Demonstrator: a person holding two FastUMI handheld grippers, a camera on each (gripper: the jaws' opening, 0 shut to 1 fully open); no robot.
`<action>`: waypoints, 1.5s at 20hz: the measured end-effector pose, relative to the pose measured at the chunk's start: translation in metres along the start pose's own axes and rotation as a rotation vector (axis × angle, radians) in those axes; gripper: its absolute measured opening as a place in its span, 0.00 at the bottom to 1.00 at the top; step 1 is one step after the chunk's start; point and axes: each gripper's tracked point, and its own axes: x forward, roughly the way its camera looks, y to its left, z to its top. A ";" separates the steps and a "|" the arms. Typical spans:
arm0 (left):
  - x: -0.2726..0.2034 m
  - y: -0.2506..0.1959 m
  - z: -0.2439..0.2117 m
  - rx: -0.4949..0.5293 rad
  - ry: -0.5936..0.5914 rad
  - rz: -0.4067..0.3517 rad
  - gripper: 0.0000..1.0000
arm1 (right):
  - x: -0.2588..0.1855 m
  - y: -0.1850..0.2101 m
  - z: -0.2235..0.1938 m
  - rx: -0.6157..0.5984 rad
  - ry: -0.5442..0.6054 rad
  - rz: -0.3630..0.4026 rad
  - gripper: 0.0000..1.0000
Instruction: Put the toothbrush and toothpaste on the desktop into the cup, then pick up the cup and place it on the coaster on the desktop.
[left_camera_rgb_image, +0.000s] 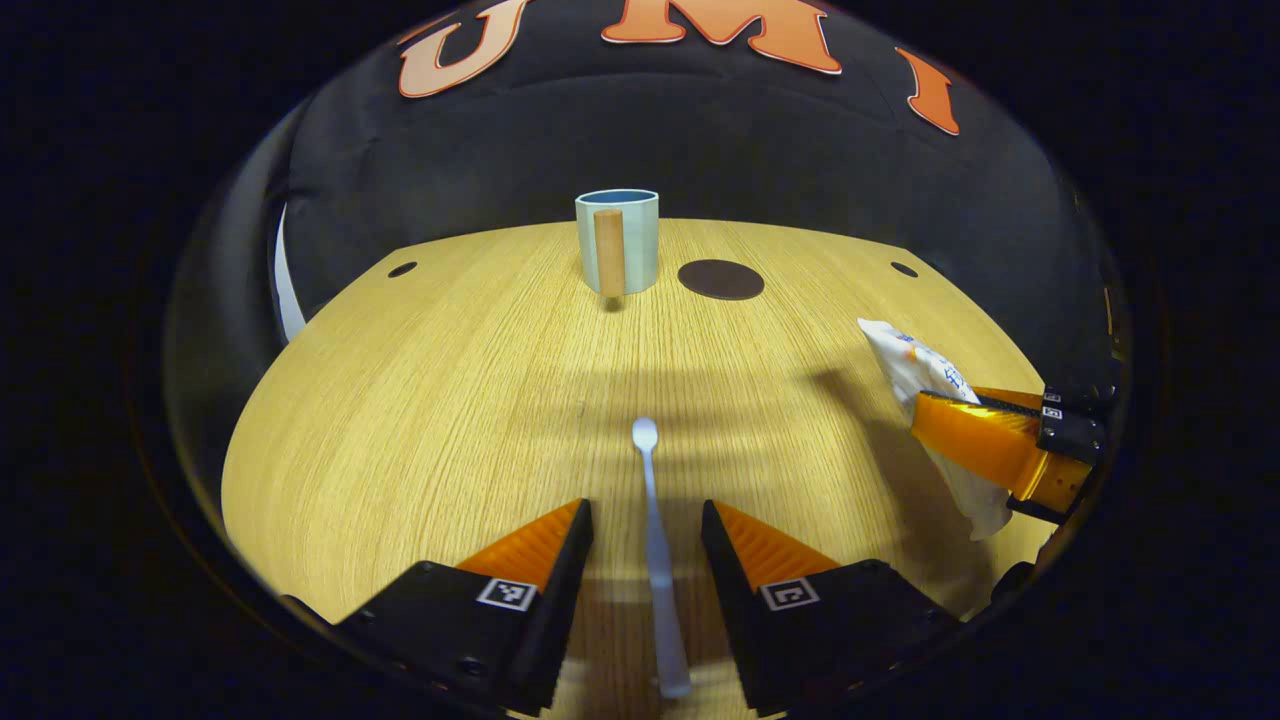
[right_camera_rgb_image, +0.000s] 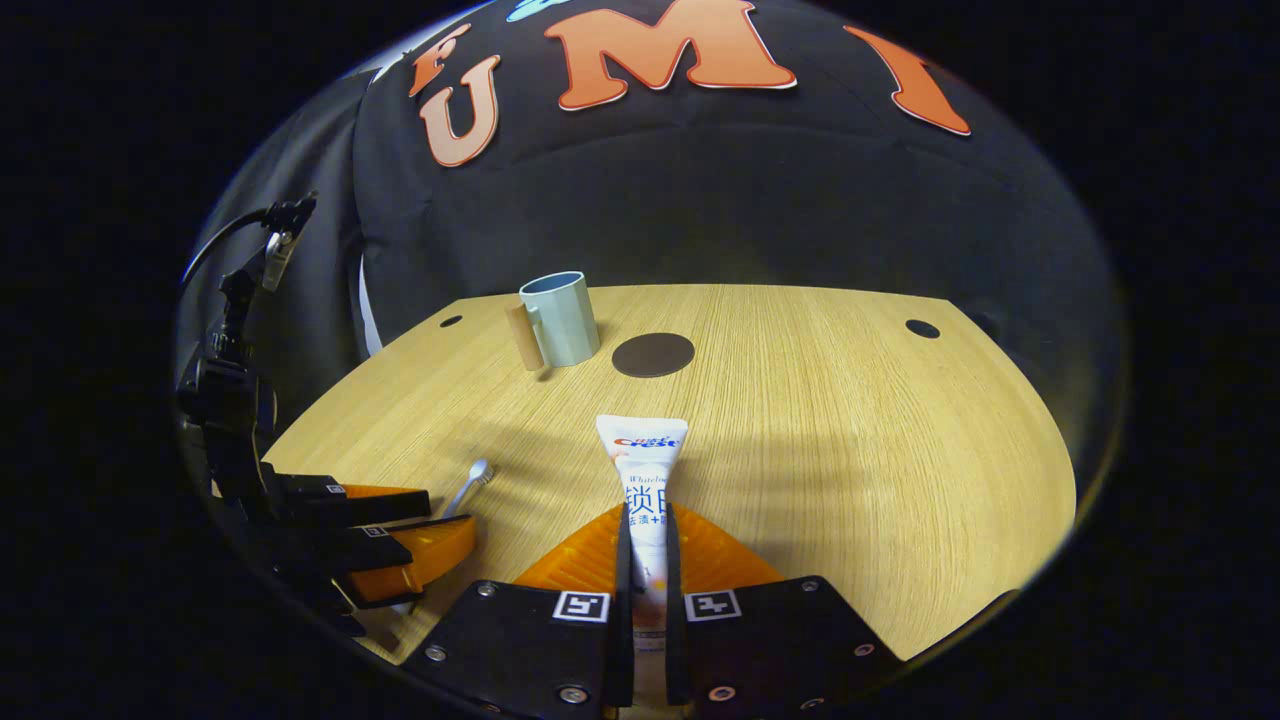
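Left gripper (left_camera_rgb_image: 647, 520) set wide, fingers straddling the slim white plastic toothbrush (left_camera_rgb_image: 657, 560) without contact. Toothbrush flat on the pale wood-grain desktop (left_camera_rgb_image: 420, 400), long axis along 12–6 o'clock in the left gripper view, bristle head toward 12, handle between the jaws. Closing on the handle judged the coming move: axis square to the closing direction, no turn needed.

Right gripper (right_camera_rgb_image: 648, 530) clamped on the white soft toothpaste tube (right_camera_rgb_image: 645, 480), both fingers pressing its lower half, crimped flat end toward 12 o'clock, apparently raised off the desktop.

Pale blue cylindrical cup (left_camera_rgb_image: 617, 240) with wooden handle upright at 12 o'clock, well apart from both grippers. Dark round coaster (left_camera_rgb_image: 720, 279) just beside the cup, at its 3 o'clock. Cup nearly dead ahead of the left gripper, near 11 o'clock from the right gripper.
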 end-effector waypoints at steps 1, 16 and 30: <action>0.003 -0.002 -0.003 -0.008 0.001 0.001 0.55 | -0.001 -0.003 0.000 0.002 -0.005 -0.002 0.13; 0.042 0.044 0.001 0.042 -0.146 -0.015 0.05 | -0.025 -0.045 0.033 0.032 -0.108 -0.083 0.13; 0.034 0.045 0.115 -0.045 -0.522 -0.067 0.05 | -0.015 -0.017 0.103 -0.027 -0.270 -0.039 0.13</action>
